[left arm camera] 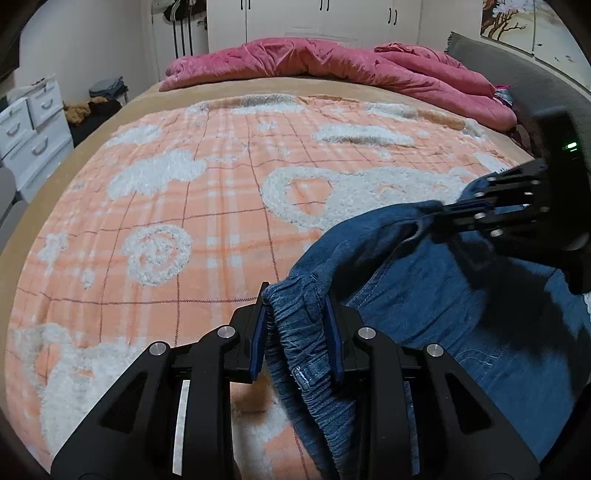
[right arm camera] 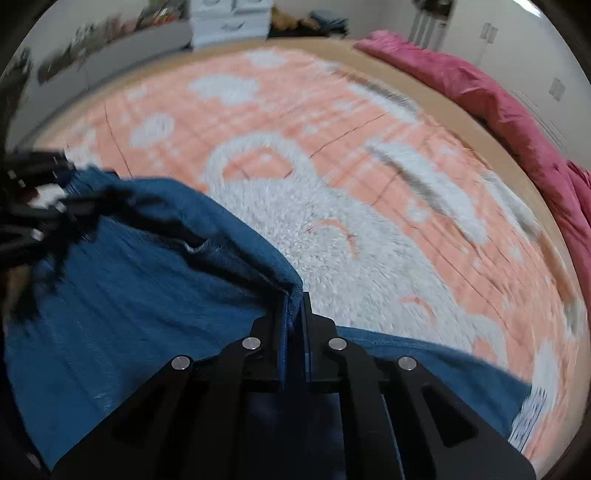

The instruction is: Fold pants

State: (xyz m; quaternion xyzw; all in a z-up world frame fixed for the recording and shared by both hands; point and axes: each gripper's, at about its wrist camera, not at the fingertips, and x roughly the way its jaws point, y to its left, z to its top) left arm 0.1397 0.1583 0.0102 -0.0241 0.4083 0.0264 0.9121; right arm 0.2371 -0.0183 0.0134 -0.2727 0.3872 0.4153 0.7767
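Clearly both grippers pinch the pants point(left arm camera: 424, 295) — elastic waistband point(left arm camera: 295, 332) left-view only

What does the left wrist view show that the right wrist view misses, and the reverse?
Left wrist only: the left gripper pinching the gathered elastic waistband, and white wardrobe doors.

Right wrist only: the right gripper shut on a denim fold, seen close up.

Both: the blue denim pants, the peach checked blanket with fluffy white shapes, the pink quilt, white drawers.

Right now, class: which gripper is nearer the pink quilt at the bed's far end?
Right. The right gripper holds the jeans further up the bed towards the pink quilt; the left gripper is further back.
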